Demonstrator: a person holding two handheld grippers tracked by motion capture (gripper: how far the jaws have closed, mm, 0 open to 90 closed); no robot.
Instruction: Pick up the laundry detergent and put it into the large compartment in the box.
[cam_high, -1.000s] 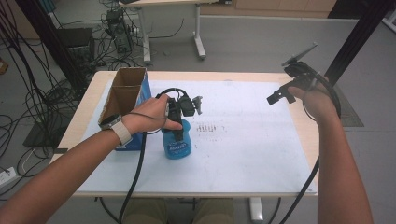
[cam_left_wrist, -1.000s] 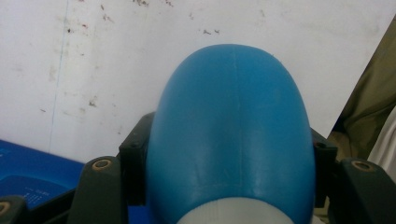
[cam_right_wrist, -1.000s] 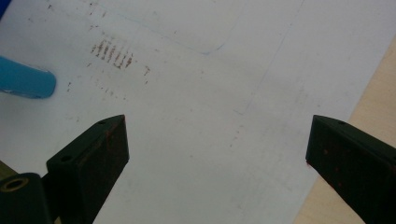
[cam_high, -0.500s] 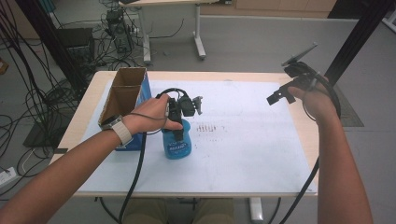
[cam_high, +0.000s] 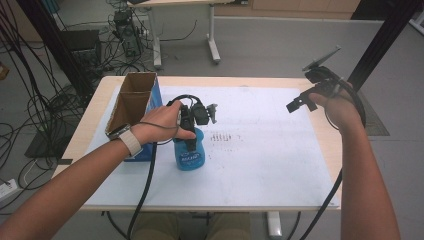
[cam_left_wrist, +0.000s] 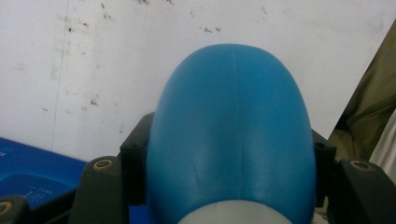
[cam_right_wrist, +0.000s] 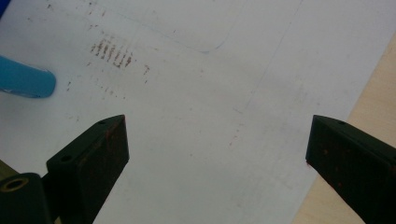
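A blue plastic bottle (cam_high: 189, 155) with a label is on the white sheet (cam_high: 270, 165), just right of the box. My left gripper (cam_high: 190, 139) comes down on its upper part, shut on the bottle. In the left gripper view both jaws press the bottle (cam_left_wrist: 231, 130) at its sides, with my left gripper (cam_left_wrist: 229, 175) around it. My right gripper (cam_high: 304, 95) hangs above the table's right edge, open and holding nothing. In the right gripper view my right gripper (cam_right_wrist: 217, 135) has its jaws wide apart over bare sheet, and an edge of the bottle (cam_right_wrist: 23, 81) shows at far left.
An open cardboard box (cam_high: 131, 102) with a blue side stands at the table's left, touching the left forearm. Faint dark marks (cam_high: 222, 137) lie on the sheet beside the bottle. Bare wood (cam_high: 332, 145) borders the sheet on the right. Cables trail off the near edge.
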